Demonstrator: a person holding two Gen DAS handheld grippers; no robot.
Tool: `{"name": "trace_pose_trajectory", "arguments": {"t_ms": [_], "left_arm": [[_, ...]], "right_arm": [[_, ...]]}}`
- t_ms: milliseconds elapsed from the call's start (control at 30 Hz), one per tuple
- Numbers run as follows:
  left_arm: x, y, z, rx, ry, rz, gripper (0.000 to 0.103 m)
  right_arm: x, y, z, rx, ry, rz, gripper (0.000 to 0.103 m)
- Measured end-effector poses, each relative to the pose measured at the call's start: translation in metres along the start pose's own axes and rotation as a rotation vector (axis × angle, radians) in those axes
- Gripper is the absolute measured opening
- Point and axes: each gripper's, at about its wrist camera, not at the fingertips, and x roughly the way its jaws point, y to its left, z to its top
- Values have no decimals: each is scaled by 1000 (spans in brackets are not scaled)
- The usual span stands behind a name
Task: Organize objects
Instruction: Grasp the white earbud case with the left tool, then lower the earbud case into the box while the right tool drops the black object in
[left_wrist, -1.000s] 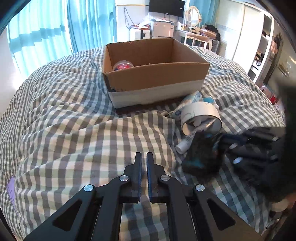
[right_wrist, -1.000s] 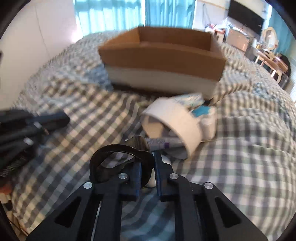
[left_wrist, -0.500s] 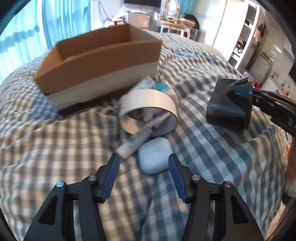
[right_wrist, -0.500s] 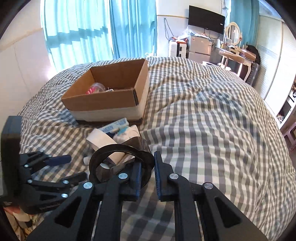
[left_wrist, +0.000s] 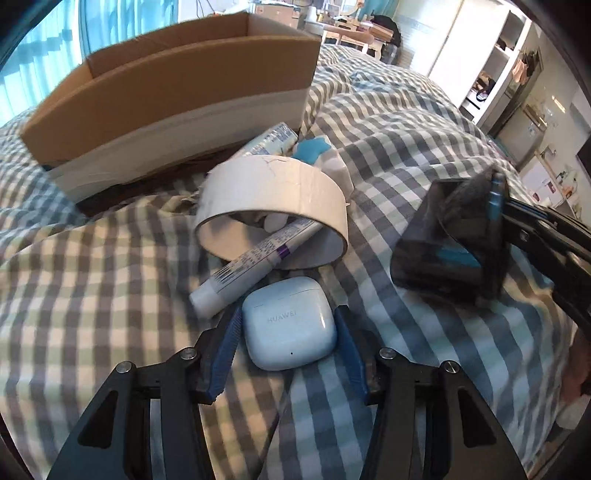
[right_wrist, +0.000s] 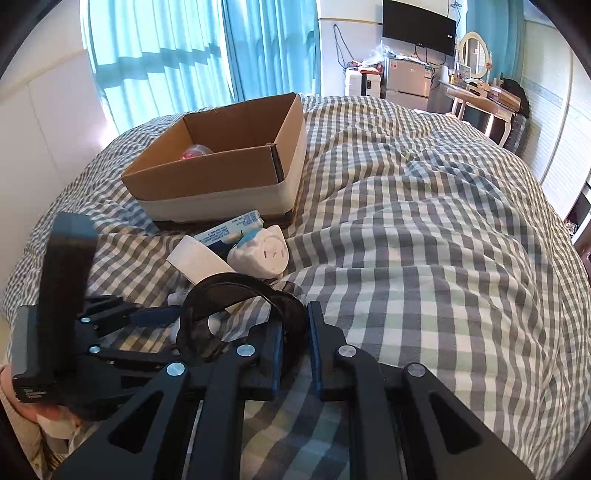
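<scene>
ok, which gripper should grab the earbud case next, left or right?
Left. The left gripper is open with its fingers on either side of the earbud case. The right gripper is shut on the dark cup.

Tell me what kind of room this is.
Most likely a bedroom in a home. The work surface is a bed under a gray checked duvet; teal curtains cover the window, and a dressing table with an oval mirror stands beside a wall TV.

Glossy plastic earbud case (left_wrist: 290, 326) — corrugated cardboard box (left_wrist: 173, 88)
</scene>
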Motion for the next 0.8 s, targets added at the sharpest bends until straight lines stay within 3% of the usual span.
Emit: {"name": "trace_pose_trajectory", "arguments": {"t_ms": [367,600,800], "left_arm": [[-62,18,-17,-14,-97,68,53],[-93,31,-5,-31,-177,110,53],[-115,45,28,-44,-232,133,53]], "right_arm": [[-18,31,6,-54,-38,5,12],[-37,54,20,-110,-81,5,12],[-48,63,54,-153,-127,5,11]]}}
